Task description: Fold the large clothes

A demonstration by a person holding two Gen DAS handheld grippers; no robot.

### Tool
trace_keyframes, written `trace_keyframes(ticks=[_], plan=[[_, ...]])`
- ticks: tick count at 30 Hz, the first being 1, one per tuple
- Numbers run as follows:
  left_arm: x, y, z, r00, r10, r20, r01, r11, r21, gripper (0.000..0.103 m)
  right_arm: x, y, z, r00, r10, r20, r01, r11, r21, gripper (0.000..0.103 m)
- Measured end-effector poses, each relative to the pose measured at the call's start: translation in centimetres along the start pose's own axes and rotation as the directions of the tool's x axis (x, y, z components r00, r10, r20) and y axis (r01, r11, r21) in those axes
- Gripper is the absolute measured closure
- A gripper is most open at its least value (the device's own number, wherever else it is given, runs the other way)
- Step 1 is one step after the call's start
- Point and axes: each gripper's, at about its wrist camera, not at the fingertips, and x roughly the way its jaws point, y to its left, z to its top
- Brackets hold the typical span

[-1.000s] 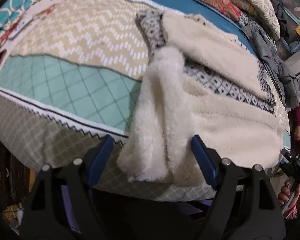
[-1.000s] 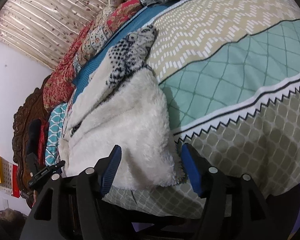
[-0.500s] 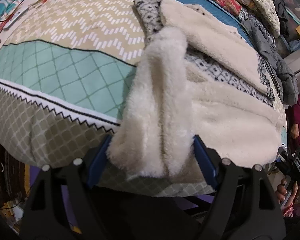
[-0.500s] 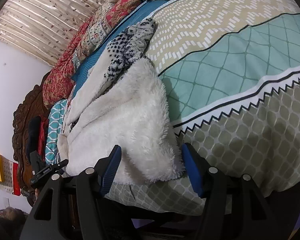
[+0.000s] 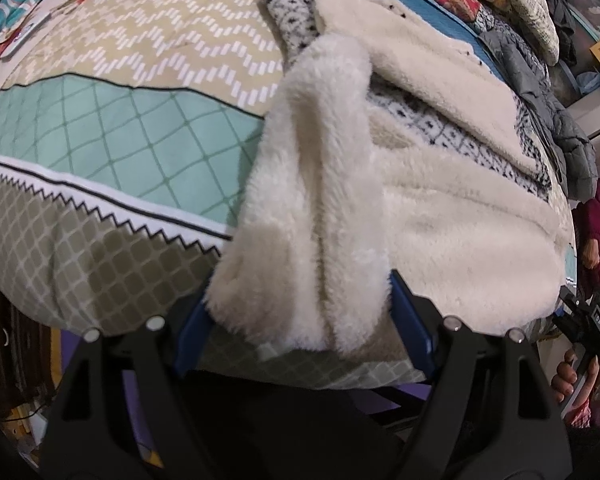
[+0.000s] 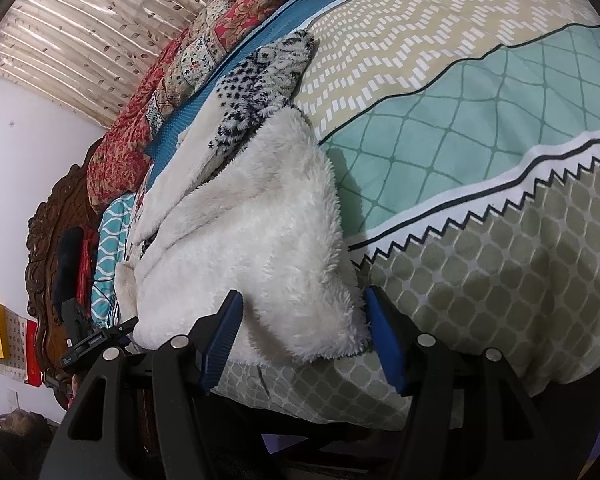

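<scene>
Fleece between both sets of jaws. Left gripper (image 5: 300, 320): blue pads wide apart, a thick doubled roll of the cream fleece coat (image 5: 440, 232) sits between them, pile brushing both pads but not squeezed. No real hold yet, as far as I can tell. Right gripper (image 6: 302, 340): same story, pads spread, the fluffy hem corner fills the gap, jaws not closed on it.

Coat location: on the bed (image 5: 120, 152), near the front edge, hem end hanging just over the edge toward both grippers. It lies lengthwise away from the cameras. One long side is turned over, showing cream lining on top and black-and-white knit pattern (image 5: 296, 20) at the far end.

Why this setup, my read: both grippers straddle the near end so it can be pinched at two points and carried toward the far end to halve the length. Wide opening makes sense, since doubled fleece is bulky and needs room before closing.

Risk: plush pile compresses, so a shallow pinch may catch only the top layer and the fold opens up.

Patterned bedspread (image 6: 480, 128) under it, pillows (image 6: 188, 64) stacked at the headboard (image 6: 44, 232), grey jacket (image 5: 556, 120) piled beyond the coat.
</scene>
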Motion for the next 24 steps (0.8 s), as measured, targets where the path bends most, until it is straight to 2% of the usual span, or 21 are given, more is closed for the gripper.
trace_keyframes(ticks=[20, 24], plan=[[0.53, -0.46, 0.65, 1.000, 0.012, -0.021, -0.011, 1.000, 0.014, 0.026, 0.21, -0.70, 0.04, 1.000, 0.017, -0.007, -0.017, 1.000, 0.014, 0.044], [0.52, -0.53, 0.43, 1.000, 0.012, -0.025, -0.011, 1.000, 0.024, 0.026, 0.41, -0.36, -0.26, 0.999, 0.041, -0.034, -0.040, 0.999, 0.013, 0.044]])
